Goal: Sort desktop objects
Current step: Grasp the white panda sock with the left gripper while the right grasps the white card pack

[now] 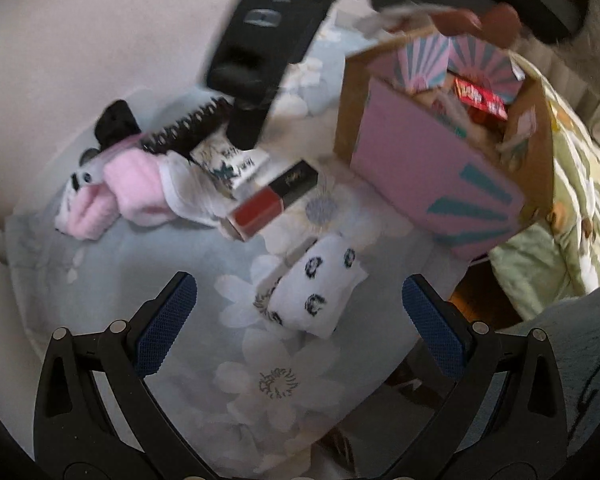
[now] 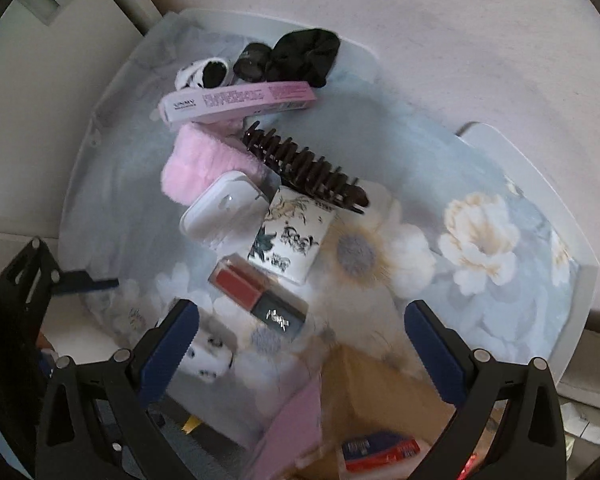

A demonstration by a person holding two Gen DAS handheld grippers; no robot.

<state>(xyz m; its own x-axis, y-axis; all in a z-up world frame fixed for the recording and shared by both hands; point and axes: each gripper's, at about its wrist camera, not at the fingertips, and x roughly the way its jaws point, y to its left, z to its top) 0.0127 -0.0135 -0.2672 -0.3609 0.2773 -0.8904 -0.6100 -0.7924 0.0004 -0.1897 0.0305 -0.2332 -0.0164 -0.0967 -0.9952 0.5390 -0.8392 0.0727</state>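
Here, your cardboard box with pink flaps [image 1: 432, 160] stands open at the floral tablecloth's [image 2: 480, 280] near edge; the red-and-black lipstick carton [image 2: 260, 294] lies just beyond your right gripper [image 2: 300, 344], long axis slanting across its wide-open, empty jaws. Your left gripper [image 1: 300, 320], equally open, sits farther off.
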